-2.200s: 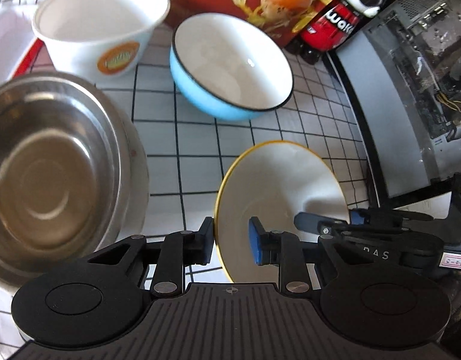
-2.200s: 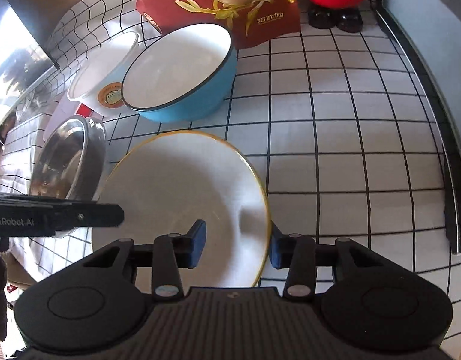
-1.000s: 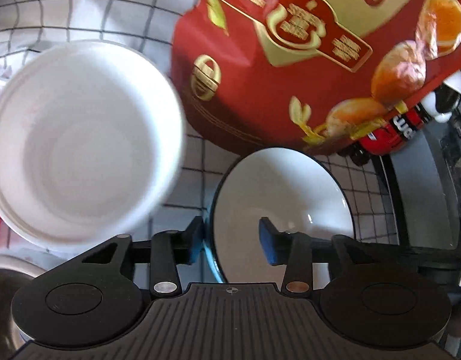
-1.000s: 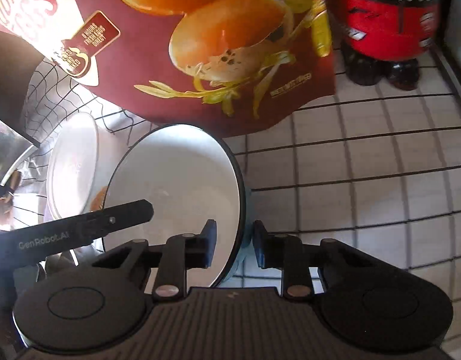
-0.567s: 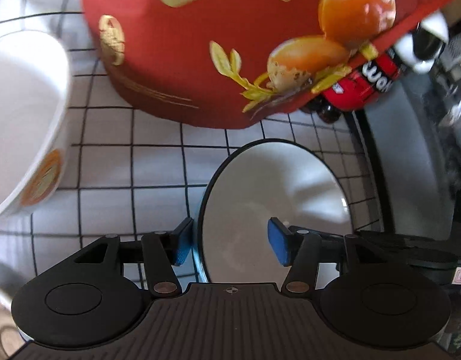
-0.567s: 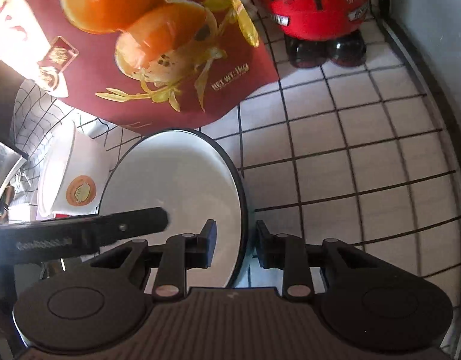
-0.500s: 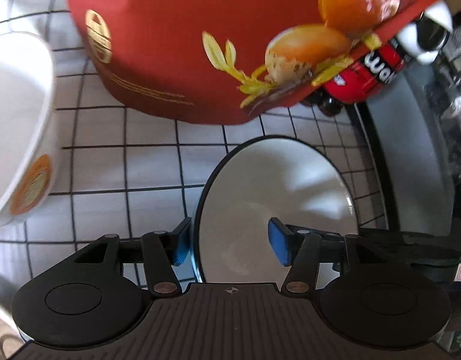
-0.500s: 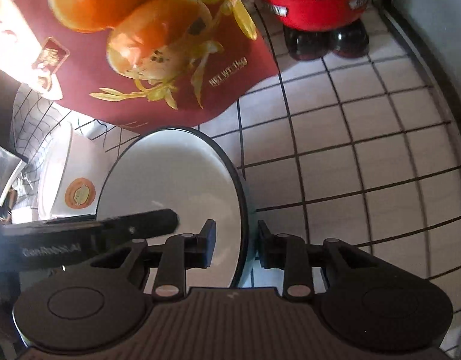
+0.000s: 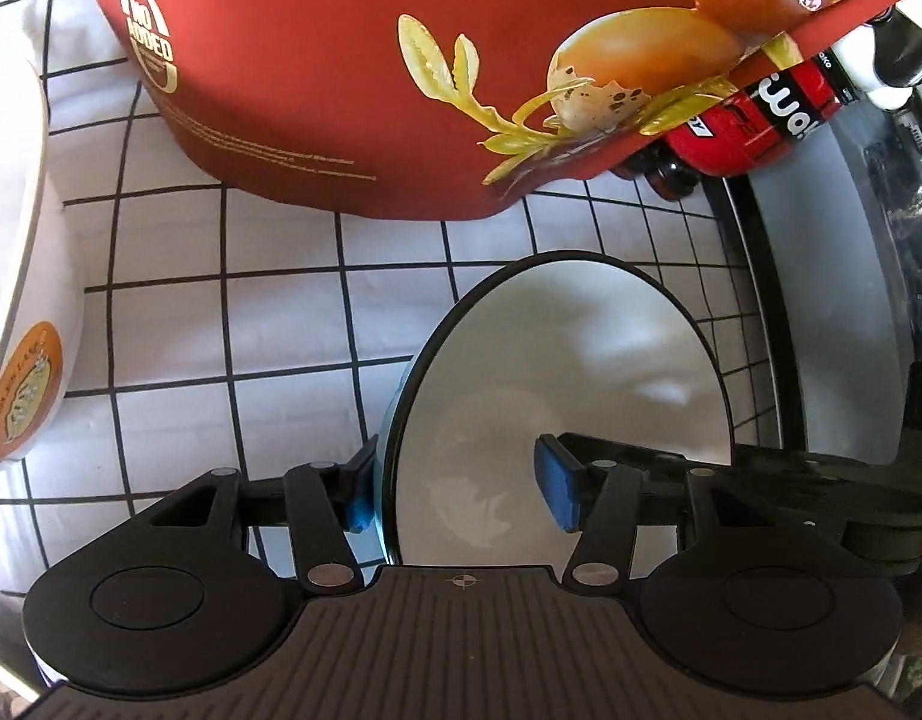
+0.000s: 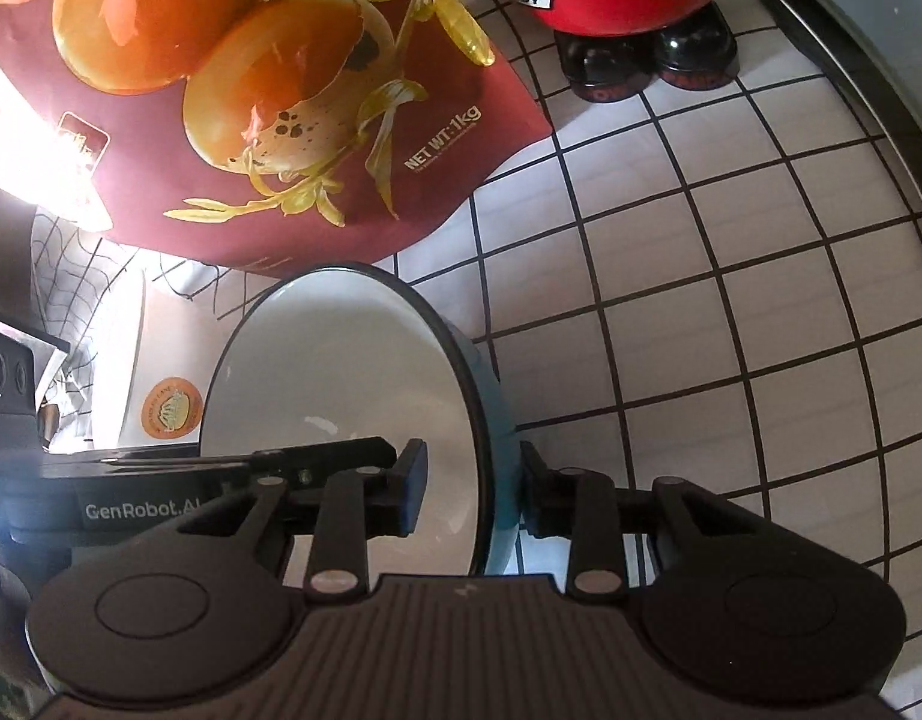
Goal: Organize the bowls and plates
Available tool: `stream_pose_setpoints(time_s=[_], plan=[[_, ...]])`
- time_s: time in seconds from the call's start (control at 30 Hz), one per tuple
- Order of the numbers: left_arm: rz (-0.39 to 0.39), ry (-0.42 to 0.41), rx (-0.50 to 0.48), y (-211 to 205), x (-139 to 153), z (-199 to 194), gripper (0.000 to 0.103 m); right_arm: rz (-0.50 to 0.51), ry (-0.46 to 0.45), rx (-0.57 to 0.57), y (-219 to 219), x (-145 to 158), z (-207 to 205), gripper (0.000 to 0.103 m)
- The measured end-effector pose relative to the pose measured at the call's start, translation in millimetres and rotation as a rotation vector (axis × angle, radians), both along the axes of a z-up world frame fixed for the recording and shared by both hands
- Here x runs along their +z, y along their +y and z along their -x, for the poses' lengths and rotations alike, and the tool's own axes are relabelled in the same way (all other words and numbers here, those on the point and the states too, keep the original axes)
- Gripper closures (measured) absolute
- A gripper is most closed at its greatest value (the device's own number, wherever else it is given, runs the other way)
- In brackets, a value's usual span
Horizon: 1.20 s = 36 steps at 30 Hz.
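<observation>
While both sets of fingers straddle the rim of the blue bowl [image 9: 557, 414], neither is clamped on it: the left gripper [image 9: 458, 495] has its fingers wide apart, the left one just outside the blue wall and the right one well inside over the white interior, and the right gripper [image 10: 467, 495] has its fingers opening, one inside the bowl and one outside, with a gap showing at the inner pad. The bowl sits on the checked bench [image 10: 731, 300] in front of a red food bag [image 9: 371, 78], with a white paper cup [image 9: 17, 312] off to the left and a red toy figure [image 10: 635, 12] behind on the right. I judge that the step in hand is letting go of the bowl where it now stands, though a fresh grasp cannot be ruled out. The next move calls for both pairs of fingers to spread enough to clear the rim, then lift straight up so that neither catches the wall and tips or drags the bowl.
</observation>
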<state>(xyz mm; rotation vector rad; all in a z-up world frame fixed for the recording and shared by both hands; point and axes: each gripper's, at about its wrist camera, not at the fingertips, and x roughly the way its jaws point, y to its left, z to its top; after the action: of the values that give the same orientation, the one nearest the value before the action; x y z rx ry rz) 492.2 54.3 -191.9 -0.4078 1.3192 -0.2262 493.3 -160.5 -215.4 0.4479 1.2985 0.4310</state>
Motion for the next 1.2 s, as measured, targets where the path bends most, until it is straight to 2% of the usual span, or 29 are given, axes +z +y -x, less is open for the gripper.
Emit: stream_pose_setpoints(time_s=[0.13, 0.23, 0.3, 0.37, 0.43, 0.6, 0.9, 1.07, 1.2], plan=[[0.02, 0.028, 0.073, 2, -3, -3, 0.047, 0.008, 0.004, -0.001, -1, 1, 1, 0.07], [0.01, 0.031, 0.075, 2, -2, -4, 0.049, 0.032, 0.014, -0.015, 2, 3, 1, 0.071], [-0.022, 0.034, 0.075, 0, -1, -5, 0.057, 0.056, 0.013, -0.013, 6, 5, 1, 0.071], [-0.094, 0.047, 0.066, -6, 2, -6, 0.065, 0.035, 0.015, -0.009, 8, 8, 1, 0.059], [-0.141, 0.051, 0.052, -10, 4, -7, 0.066, 0.03, 0.003, -0.012, 9, 14, 1, 0.06], [-0.089, 0.001, 0.05, -4, 17, -1, 0.066, 0.034, -0.061, -0.005, 8, 28, 5, 0.057], [-0.123, -0.098, 0.043, -7, 71, 29, 0.065, -0.01, -0.112, 0.001, 7, 65, 28, 0.057], [-0.139, -0.099, 0.034, -11, 96, 57, 0.065, -0.009, -0.129, 0.033, 10, 93, 54, 0.057], [-0.133, -0.055, 0.013, -15, 96, 84, 0.065, 0.005, -0.11, 0.061, 9, 99, 77, 0.057]])
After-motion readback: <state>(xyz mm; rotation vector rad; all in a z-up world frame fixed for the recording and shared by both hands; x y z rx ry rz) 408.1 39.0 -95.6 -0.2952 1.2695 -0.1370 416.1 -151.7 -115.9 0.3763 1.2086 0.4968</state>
